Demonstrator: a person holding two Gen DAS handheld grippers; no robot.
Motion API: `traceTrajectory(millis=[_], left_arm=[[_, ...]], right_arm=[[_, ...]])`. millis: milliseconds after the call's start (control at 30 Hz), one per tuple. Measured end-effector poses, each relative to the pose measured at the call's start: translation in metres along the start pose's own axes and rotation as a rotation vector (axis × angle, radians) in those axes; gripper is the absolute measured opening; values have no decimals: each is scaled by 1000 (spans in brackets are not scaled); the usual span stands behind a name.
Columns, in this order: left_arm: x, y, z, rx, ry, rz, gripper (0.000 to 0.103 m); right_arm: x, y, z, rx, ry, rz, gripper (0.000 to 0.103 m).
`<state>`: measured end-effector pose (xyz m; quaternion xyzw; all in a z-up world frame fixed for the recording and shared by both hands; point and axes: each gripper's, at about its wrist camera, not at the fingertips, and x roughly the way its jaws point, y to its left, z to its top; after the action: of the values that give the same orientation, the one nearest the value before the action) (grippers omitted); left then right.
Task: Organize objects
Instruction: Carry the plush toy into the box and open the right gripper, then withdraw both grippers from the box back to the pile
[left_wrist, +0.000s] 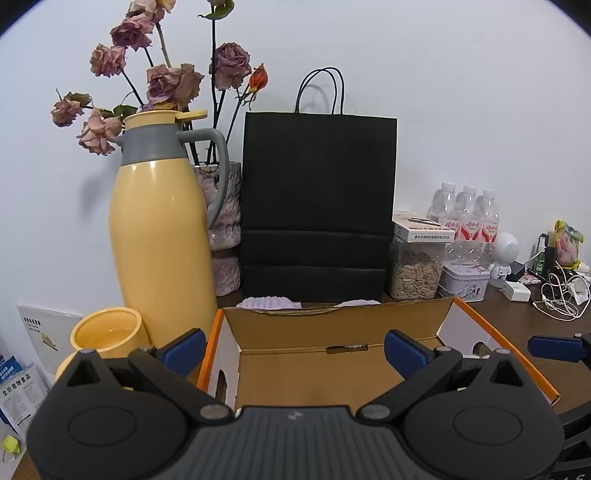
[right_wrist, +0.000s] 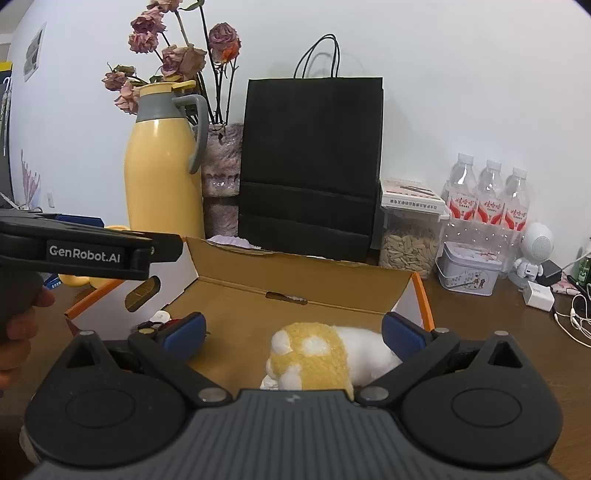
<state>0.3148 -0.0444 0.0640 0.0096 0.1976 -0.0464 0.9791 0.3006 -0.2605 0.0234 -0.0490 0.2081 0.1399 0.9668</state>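
Right gripper (right_wrist: 293, 338): jaws spread wide, blue pads well apart, nothing clamped. Between them, inside the open cardboard box (right_wrist: 295, 291), lies a yellow-and-white plush toy (right_wrist: 317, 358); neither pad presses on it. Small dark items lie in the box's left part near the left pad, too hidden to identify.

Left gripper (left_wrist: 295, 349): jaws likewise wide open and empty, held over the left end of the cardboard box, whose brown floor is bare in that view. In the right wrist view it shows side-on at left, with part of the person's hand (right_wrist: 18, 325) below it.

Box sits on a dark wooden tabletop (right_wrist: 480, 325); orange outer edges, back flap upright with a slot. Something lilac and fluffy (left_wrist: 269, 302) shows just behind the flap.

Behind the box, against the white wall: yellow thermos jug (left_wrist: 159, 236) with grey collar and handle, vase of dried roses (left_wrist: 225, 221), black paper bag (left_wrist: 317, 199) upright. Right of the bag: clear jar of seeds (right_wrist: 410, 247), small tin (right_wrist: 469, 273), three water bottles (right_wrist: 487, 199). Yellow cup (left_wrist: 107, 332) stands in front of the thermos jug.
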Motion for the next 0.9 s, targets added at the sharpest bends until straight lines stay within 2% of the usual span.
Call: traceTrajectory(millis=[367, 667, 900], left_arm=[[-18, -3, 2, -7, -33, 3, 103], [-49, -7, -2, -7, -63, 16, 103], [-76, -2, -12, -32, -49, 24, 103]], right_arm=[[-10, 5, 1, -26, -15, -24, 103], [-36, 9, 0, -29, -40, -34, 103], [-63, 17, -8, -34, -51, -27, 103]])
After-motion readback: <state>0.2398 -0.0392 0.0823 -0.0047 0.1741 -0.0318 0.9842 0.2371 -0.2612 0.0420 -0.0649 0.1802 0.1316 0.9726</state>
